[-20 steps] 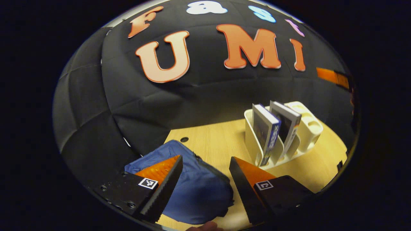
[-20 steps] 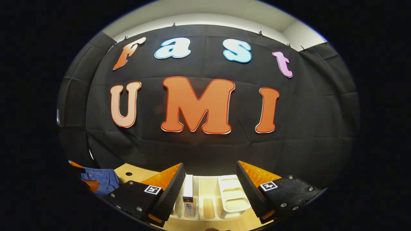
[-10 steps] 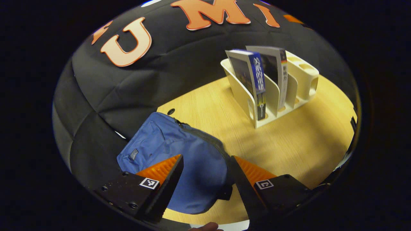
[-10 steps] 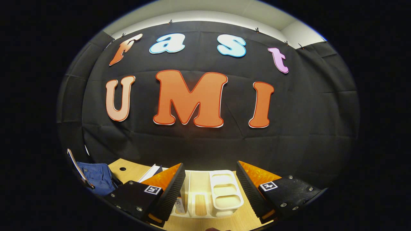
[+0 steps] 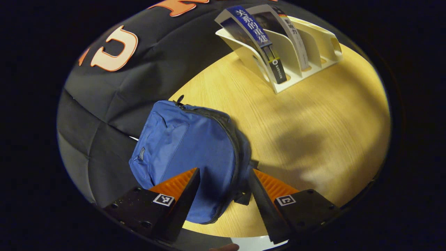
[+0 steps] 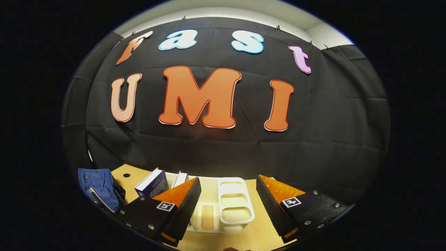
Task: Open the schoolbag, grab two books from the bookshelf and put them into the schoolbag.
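A blue schoolbag (image 5: 190,150) lies on the wooden table (image 5: 313,125) with its zip shut, close to the black cloth wall. My left gripper (image 5: 223,204) hovers open just above the bag's near end. At the table's far side stands a cream bookshelf (image 5: 296,52) with two upright books: a blue-spined one (image 5: 259,38) and a white-spined one (image 5: 291,33). In the right gripper view my right gripper (image 6: 228,205) is open above the bookshelf (image 6: 231,205), with the blue book (image 6: 153,183) and the schoolbag (image 6: 97,183) to its left.
A small round hole (image 6: 126,175) is in the table near the bag. Bare tabletop lies between the bag and the bookshelf. The black cloth wall closes the far and left sides.
The left gripper view has tilted down and moved in over the schoolbag, which now looks larger. The right gripper has shifted right, so the books and bag show more at its left.
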A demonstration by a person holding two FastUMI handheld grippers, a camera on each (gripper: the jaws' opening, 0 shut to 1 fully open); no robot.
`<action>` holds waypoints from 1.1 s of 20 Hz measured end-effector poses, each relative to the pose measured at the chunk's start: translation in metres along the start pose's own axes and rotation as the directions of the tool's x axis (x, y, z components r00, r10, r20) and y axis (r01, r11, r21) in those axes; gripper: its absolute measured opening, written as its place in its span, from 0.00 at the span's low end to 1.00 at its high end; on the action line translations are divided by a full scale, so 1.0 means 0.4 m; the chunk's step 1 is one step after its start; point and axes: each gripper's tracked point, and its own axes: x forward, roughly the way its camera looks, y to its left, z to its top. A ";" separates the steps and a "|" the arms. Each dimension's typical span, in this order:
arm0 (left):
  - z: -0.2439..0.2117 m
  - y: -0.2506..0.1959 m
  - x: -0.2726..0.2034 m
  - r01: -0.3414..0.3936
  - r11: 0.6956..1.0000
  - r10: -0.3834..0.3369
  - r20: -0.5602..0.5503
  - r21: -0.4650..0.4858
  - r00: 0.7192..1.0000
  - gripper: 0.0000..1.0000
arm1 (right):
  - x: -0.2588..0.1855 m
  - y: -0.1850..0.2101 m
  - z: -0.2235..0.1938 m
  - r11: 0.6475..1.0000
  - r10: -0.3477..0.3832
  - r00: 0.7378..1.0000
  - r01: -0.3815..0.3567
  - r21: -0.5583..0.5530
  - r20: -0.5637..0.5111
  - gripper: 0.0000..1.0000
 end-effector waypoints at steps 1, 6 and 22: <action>-0.004 0.010 0.002 -0.031 0.999 0.031 -0.009 0.013 0.999 0.90 | 0.002 -0.003 -0.002 1.000 0.003 1.000 -0.003 -0.001 -0.001 0.95; -0.022 0.026 0.010 -0.098 0.995 0.099 -0.038 0.035 0.994 0.74 | 0.009 -0.003 -0.007 1.000 0.019 1.000 -0.019 -0.011 0.000 0.95; 0.161 0.223 -0.120 -0.095 0.995 0.094 0.149 -0.003 0.984 0.07 | 0.016 0.119 -0.014 0.993 0.118 0.992 -0.117 0.016 -0.045 0.95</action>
